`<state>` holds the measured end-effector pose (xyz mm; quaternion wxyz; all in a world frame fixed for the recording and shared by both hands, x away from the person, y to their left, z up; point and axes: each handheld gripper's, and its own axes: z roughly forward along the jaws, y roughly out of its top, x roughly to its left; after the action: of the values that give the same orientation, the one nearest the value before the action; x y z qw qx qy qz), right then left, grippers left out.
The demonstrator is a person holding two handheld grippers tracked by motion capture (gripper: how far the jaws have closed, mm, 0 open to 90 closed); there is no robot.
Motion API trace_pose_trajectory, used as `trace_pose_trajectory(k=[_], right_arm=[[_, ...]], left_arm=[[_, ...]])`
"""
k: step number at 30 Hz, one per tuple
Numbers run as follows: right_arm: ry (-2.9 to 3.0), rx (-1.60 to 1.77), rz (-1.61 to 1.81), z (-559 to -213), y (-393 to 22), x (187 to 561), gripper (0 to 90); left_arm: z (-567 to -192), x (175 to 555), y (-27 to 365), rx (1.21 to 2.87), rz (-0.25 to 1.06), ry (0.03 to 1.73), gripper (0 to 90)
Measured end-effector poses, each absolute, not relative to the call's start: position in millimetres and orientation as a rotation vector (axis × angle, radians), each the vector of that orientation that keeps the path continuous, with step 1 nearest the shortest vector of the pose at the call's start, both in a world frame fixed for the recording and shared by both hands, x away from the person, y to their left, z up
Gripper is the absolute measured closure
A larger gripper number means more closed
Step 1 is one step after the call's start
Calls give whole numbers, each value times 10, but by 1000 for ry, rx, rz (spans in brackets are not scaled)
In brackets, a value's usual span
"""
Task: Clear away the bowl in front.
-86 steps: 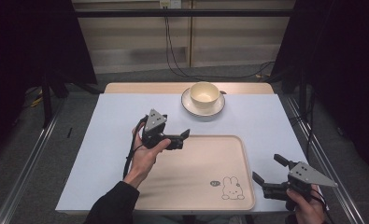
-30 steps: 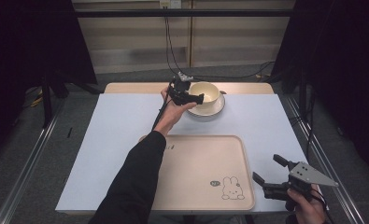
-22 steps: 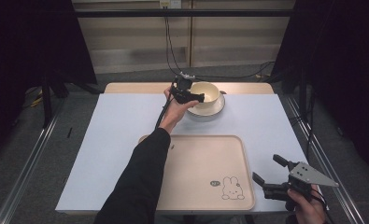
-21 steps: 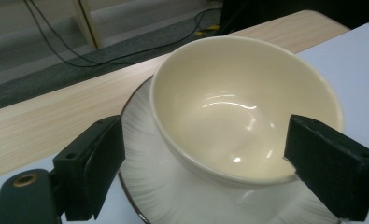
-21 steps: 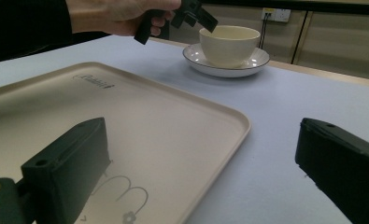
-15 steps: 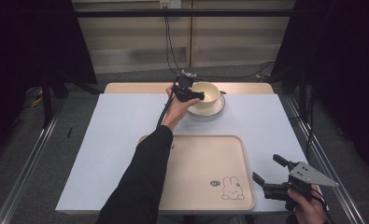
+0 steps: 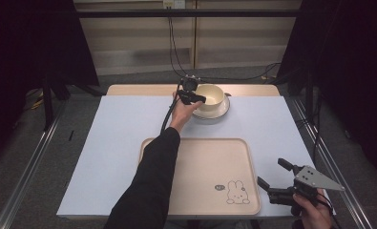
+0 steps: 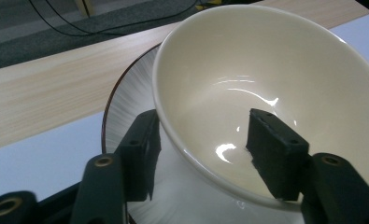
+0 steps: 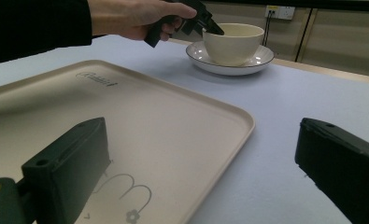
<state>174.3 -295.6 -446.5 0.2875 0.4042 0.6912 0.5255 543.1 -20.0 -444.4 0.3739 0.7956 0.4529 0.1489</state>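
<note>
At the counter's far edge, the left tool [image 7: 199, 98] had just been closing over the rim of a glossy cream ceramic bowl [image 8: 266, 93] seated on a dark-rimmed white saucer [image 7: 219, 111], pads not yet pressing. The right tool [image 7: 276, 175] hovered, jaws apart, near the front right corner.

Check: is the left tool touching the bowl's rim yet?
Apart. The left gripper view shows the left tool straddling the bowl wall, which it has been closing on, with gaps at both pads.

I see bright light from above on the counter [image 7: 105, 143], with dark sides all around. The bowl [image 8: 266, 93] shines with white glare, and my near tongs look blurry.
</note>
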Motion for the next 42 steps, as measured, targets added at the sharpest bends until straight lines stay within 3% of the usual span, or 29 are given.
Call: trace_pose_trajectory(k=[5, 14, 23, 30, 42], right_arm=[[1851, 1081, 1408, -4463, -2963, 1739, 30], [1844, 1086, 1409, -4465, -2963, 1740, 30], [1846, 1080, 1403, -4465, -2964, 1742, 30], [1852, 1083, 1403, -4462, -2972, 1737, 30], [1846, 1089, 1401, -4465, -2967, 1739, 30]], left_arm=[[-4474, 5448, -180, 2061, 332, 1182, 554], [-4469, 5489, -183, 2052, 282, 1229, 644], [-4547, 5522, -231, 2020, 230, 1277, 612], [-4565, 5507, -231, 2007, 235, 1287, 825], [-4578, 5506, -203, 1971, 195, 1309, 828]])
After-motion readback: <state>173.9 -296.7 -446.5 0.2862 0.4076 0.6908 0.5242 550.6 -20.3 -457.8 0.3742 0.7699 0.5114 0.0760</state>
